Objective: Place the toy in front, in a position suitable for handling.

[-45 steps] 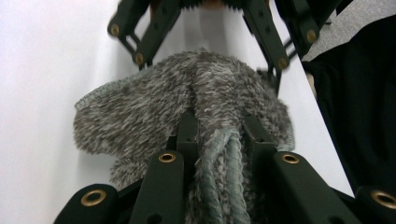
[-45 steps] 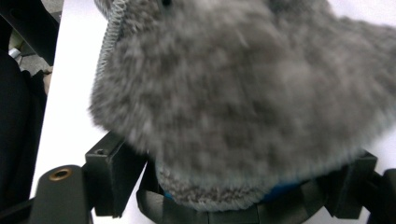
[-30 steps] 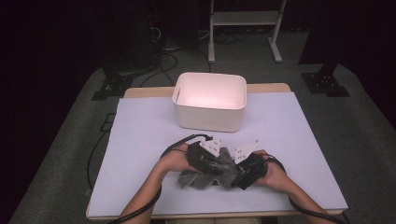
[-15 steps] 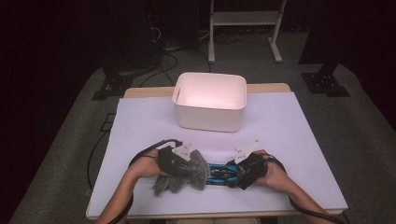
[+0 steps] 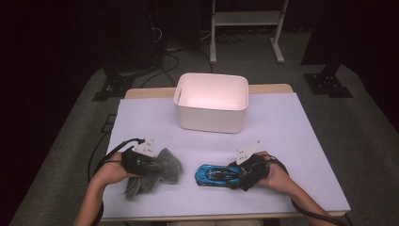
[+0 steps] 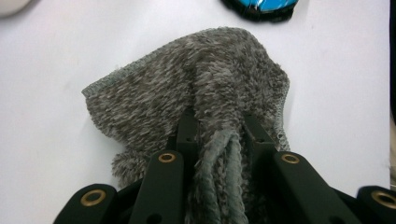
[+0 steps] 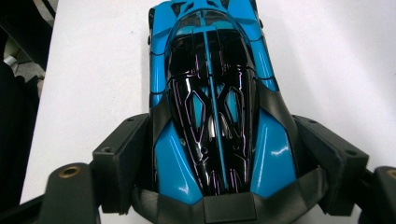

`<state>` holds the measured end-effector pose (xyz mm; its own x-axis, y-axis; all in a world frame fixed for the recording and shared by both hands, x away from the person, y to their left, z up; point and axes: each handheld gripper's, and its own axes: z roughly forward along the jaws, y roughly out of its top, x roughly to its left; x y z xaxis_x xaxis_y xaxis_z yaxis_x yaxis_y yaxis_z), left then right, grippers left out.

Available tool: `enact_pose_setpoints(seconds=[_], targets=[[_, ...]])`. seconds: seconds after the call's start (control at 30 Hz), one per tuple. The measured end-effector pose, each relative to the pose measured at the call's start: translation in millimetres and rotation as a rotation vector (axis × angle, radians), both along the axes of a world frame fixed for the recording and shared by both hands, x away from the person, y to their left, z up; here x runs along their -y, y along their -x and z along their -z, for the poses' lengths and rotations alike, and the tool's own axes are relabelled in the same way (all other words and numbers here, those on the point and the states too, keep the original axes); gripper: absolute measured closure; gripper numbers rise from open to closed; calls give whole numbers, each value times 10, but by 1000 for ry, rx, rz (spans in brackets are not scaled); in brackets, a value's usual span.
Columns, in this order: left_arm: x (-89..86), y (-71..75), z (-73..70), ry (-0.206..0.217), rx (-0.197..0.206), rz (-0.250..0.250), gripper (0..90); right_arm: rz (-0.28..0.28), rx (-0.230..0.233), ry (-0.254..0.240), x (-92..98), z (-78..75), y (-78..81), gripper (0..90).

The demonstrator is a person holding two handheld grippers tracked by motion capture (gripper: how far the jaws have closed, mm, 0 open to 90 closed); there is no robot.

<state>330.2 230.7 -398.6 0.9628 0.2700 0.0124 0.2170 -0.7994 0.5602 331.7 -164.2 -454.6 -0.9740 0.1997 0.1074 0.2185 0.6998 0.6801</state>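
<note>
Left gripper (image 5: 157, 165) is clamped on a grey cloth (image 5: 155, 172), jaws pinched tight w/ a bunched fold between them (image 6: 219, 154); cloth lies near the table's (image 5: 291, 122) front-left corner, spread flat past the jaws. Right gripper (image 5: 237, 173) has jaws wide, pressed on both sides of a blue toy car (image 5: 216, 175) at its rear end (image 7: 219, 154). Car sits near the front edge, approx. mid-table, just right of the cloth, not touching it. White tub (image 5: 211, 120) stands toward the back edge, centre.

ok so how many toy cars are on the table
1: the blue toy car lies near the front edge, clamped in the right tongs. Whether the white bin holds more can't be told.
</note>
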Motion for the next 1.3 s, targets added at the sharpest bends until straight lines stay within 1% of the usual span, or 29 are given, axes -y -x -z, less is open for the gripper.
enact_pose_setpoints(seconds=[0.1,0.13,0.2,0.23,0.27,0.33,0.43,0.47,0.5,0.57,0.6,0.63,0.7,0.77,0.87,0.9,0.93,0.97,1.0,1.03,1.07,1.17,1.2,1.23,1.27,1.3], targets=[[-76,44,84,6,-13,-29,684,0,2,3,-4,0,1,219],[-93,51,106,7,-15,-34,654,1,1,3,-5,1,2,218],[-114,65,134,30,-6,-54,591,-3,2,3,-3,4,-2,211],[-114,65,134,30,-6,-54,551,-7,2,2,-3,7,0,201],[-109,86,136,49,14,-62,504,-7,4,1,-5,10,11,185],[-96,98,112,52,31,-74,410,-11,31,1,-10,28,41,157],[-73,131,62,78,60,-78,332,-12,58,13,-38,43,90,117],[-68,137,50,93,61,-83,298,-14,61,15,-45,44,95,107],[-60,145,42,107,58,-87,288,-16,57,15,-48,45,94,99],[-49,149,42,115,61,-93,262,-12,57,16,-55,50,106,86],[-43,144,44,107,53,-99,241,-12,60,19,-59,49,111,85],[-41,144,45,96,56,-103,222,-8,60,21,-62,48,110,85],[-37,146,53,107,55,-107,200,4,52,25,-73,42,116,85],[-33,148,65,110,56,-104,193,-3,58,32,-76,39,115,86],[-32,155,79,97,60,-106,186,5,35,22,-61,20,79,115],[-34,160,81,105,59,-106,184,11,25,19,-56,5,67,116],[-42,155,74,108,62,-102,183,11,24,4,-41,-18,53,117],[-45,153,71,122,62,-108,176,15,3,-22,-25,-49,38,119],[-53,144,59,126,64,-106,173,16,-23,-47,-8,-86,19,121],[-53,141,56,139,63,-112,169,18,-34,-73,11,-127,1,122],[-54,138,51,140,62,-112,162,19,-37,-85,27,-166,-22,123],[-46,145,48,138,67,-109,160,26,-46,-89,52,-264,-97,125],[-43,154,48,138,71,-113,144,22,-54,-87,56,-290,-125,126],[-44,158,43,138,75,-112,130,15,-52,-79,58,-316,-153,126],[-47,162,31,140,77,-110,130,12,-52,-72,56,-347,-170,129],[-52,166,20,148,79,-108,130,-3,-52,-70,56,-376,-194,132]])
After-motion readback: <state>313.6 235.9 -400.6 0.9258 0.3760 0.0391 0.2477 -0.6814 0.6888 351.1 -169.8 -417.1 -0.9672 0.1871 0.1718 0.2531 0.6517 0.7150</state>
